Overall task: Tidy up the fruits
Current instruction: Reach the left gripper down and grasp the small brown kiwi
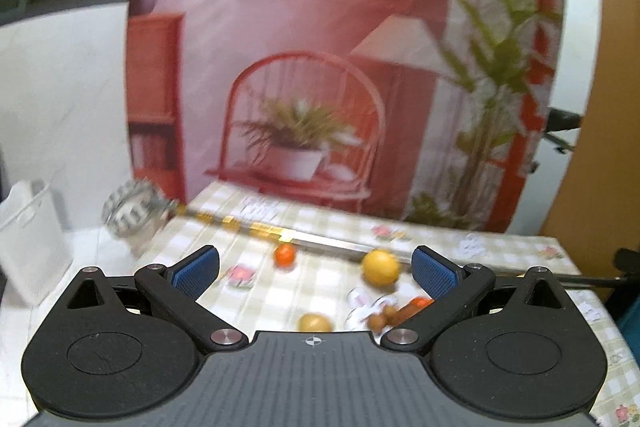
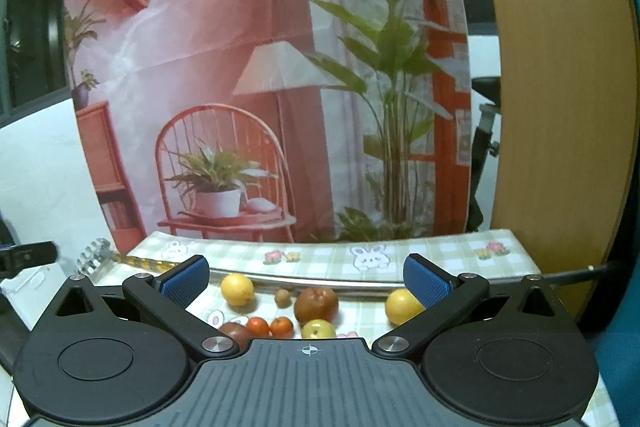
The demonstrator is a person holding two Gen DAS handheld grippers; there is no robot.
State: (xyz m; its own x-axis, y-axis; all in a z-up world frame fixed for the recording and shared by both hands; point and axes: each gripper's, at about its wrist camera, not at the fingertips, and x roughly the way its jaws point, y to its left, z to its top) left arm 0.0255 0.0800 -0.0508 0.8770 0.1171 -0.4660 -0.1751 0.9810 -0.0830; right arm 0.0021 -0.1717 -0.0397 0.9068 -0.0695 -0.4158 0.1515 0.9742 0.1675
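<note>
Printed room backdrop (image 2: pixel 264 75), wooden panel (image 2: pixel 560 107), possibly door

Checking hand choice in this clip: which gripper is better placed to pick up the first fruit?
Probably the right gripper: it is open, and its sharp view centres the red apple and small oranges between its fingers. The left gripper, also open, shows fewer fruits in a blurred view.

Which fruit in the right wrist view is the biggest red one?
The dark red apple in the middle of the spread, just behind the small yellow-green fruit. It is larger than the two small oranges to its left, and darker too.
</note>
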